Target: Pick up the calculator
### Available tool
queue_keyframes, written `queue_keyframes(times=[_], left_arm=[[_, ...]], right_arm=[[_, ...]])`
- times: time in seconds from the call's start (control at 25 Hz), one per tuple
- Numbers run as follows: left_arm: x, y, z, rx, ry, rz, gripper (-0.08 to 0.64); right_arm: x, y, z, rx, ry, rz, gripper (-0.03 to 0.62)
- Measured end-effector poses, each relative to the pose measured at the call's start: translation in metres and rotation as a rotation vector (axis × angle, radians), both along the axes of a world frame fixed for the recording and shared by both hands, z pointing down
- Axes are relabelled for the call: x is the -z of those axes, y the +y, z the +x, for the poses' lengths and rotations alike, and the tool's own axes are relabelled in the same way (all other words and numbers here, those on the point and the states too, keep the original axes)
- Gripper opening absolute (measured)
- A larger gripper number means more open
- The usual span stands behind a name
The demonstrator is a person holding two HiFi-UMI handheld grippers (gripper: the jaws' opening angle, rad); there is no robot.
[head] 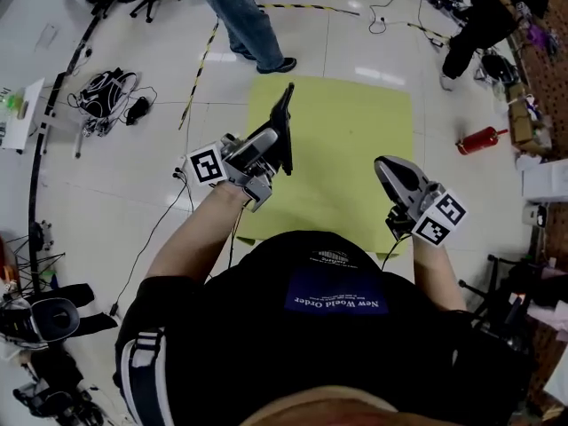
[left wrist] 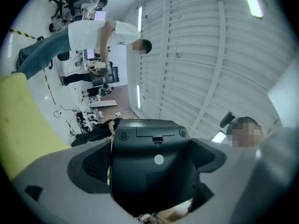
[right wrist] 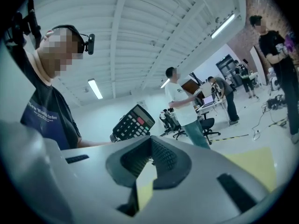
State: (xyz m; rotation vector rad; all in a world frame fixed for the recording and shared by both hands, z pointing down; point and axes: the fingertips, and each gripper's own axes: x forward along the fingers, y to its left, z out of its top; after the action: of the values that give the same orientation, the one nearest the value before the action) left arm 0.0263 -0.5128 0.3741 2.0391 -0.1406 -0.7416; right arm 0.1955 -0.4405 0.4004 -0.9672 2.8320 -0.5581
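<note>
The black desk calculator [head: 282,131] is lifted clear of the floor, standing edge-on above the mat. The left gripper [head: 277,153] has its jaws clamped on the calculator's two sides, and the left gripper view shows the dark back of the case filling the space between them.

At the far left of the head view, a black bag with tangled cables [head: 106,91] lies on the glossy white tiled floor [head: 106,176]. A strip of black-and-yellow striped tape [head: 200,69] runs across the tiles beside it. A person in blue jeans [head: 253,25] stands just beyond the far edge of the yellow-green rectangular mat [head: 355,149], which lies flat in the middle.

The right gripper [head: 383,165] hangs over the mat's right side with its jaws drawn together at the tips, gripping nothing. Further right, a red cylinder [head: 479,138] lies on the tiles. Overhead is a white ribbed ceiling with strip lights [right wrist: 140,31].
</note>
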Motion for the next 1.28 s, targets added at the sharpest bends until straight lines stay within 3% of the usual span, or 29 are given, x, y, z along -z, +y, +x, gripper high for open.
queue_keyframes(times=[0.24,0.52,1.28], left_arm=[[0.017,0.029,-0.039,0.033,0.05,0.021,0.541],[0.025,0.048,-0.063,0.035,0.039,0.044,0.541],[0.037,0.053,-0.051,0.001,0.054,0.07,0.541]], right_arm=[[0.017,0.001,-0.008,0.002,-0.025,0.005,-0.015],[0.022,-0.007,-0.025,0.0,-0.024,0.003,-0.015],[0.025,-0.022,-0.022,-0.03,-0.026,-0.004,-0.017]])
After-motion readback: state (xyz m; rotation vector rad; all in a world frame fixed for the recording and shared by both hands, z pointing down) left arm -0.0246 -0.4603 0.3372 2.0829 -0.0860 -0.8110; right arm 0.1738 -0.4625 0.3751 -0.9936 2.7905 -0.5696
